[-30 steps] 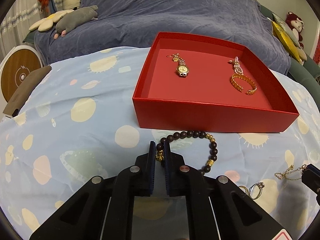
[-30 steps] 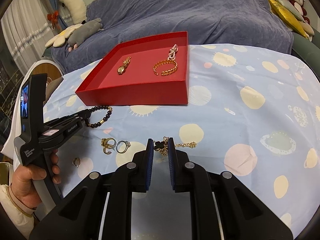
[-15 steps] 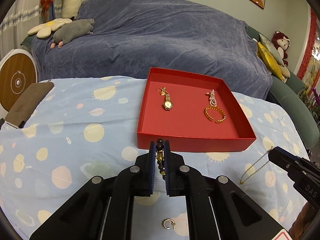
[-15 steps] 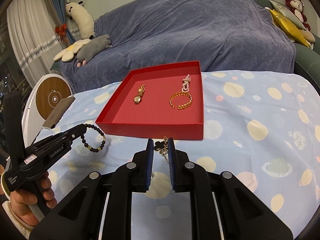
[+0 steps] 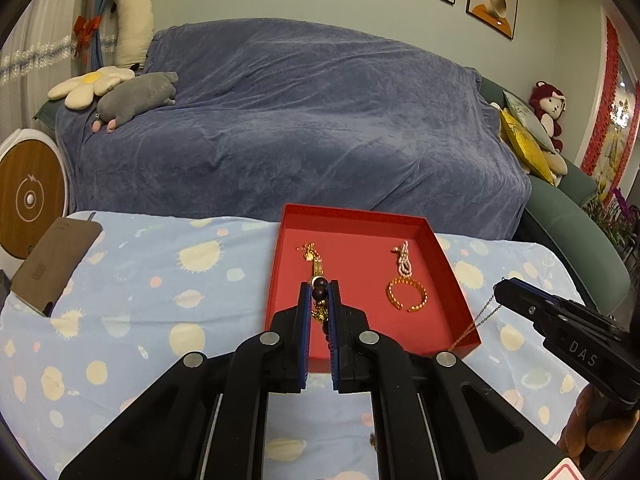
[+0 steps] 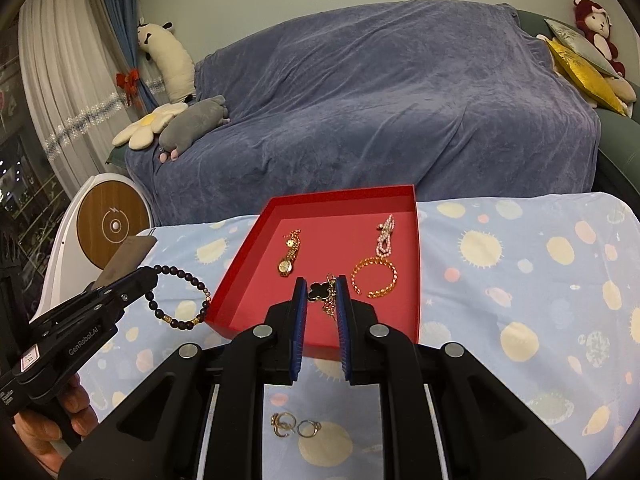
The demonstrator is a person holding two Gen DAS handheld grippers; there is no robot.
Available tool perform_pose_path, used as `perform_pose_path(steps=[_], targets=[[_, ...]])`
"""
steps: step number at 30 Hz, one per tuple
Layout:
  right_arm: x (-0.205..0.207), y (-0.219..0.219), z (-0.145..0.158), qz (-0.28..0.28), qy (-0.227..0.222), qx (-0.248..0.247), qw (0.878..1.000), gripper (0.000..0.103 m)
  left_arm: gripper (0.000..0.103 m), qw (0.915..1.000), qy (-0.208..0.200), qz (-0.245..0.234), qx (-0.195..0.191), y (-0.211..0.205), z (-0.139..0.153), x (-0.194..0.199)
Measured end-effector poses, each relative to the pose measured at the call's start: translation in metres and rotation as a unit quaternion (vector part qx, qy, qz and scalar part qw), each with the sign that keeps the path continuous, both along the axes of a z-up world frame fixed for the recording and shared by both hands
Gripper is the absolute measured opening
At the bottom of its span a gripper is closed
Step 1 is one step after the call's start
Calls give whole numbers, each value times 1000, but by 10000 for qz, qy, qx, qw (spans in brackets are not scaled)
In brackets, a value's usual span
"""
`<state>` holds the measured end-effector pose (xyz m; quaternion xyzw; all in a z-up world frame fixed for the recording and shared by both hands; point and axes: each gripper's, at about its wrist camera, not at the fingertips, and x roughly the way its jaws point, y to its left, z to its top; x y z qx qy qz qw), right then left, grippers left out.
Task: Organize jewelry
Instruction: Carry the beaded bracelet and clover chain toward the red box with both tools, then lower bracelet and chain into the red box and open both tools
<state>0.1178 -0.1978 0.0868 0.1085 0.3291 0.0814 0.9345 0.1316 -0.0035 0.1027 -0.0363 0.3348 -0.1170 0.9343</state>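
A red box [image 5: 448, 276] [image 6: 244, 258] stands on the spotted blue cloth and holds a gold watch [image 6: 289, 259], a gold chain bracelet [image 5: 407, 295] [image 6: 375, 277] and a pink bead strand [image 5: 403, 261] [image 6: 385, 235]. My left gripper [image 5: 319, 288] [image 6: 150, 280] is shut on a dark bead bracelet [image 6: 182, 300] [image 5: 319, 292], held in the air left of the box's front. My right gripper [image 6: 321, 286] [image 5: 498, 288] is shut on a gold chain with a black clover [image 6: 318, 291] [image 5: 474, 326], held above the box's front right.
Several gold rings [image 6: 294, 426] lie on the cloth in front of the box. A brown card [image 5: 54, 262] sits at the table's left edge. A blue-covered sofa [image 5: 300, 120] with plush toys stands behind, and a round wooden-faced device [image 6: 114, 226] to the left.
Both grippers have lifted their jewelry off the cloth and risen, moving toward the red box. The bead bracelet and the clover chain now hang in the air.
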Motion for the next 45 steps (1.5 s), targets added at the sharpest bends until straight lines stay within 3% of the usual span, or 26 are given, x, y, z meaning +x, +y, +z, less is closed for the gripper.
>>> perform_pose_path(steps=[15,32,35,38,40,45], targets=[[83,12,-6,123,-49,143,9998,14,6,9996,268,53,86,-19,-36,84],[129,27,-77,282,695,-25,9972,15,6,9961,828,106,281,-18,-94,115],[129,23,-81,232,737,16,9970,17,11,9958,857,169,287,-16,-96,116],[129,20,-78,166,662,23,9977,34,28,9957,818,268,330,-14,-94,116],[127,19,-74,140,592,-1,9981,35,34,9959,776,303,342,-14,-92,115],[121,19,-62,118,481,-27,9988,35,38,9966,708,316,288,-13,-81,111]])
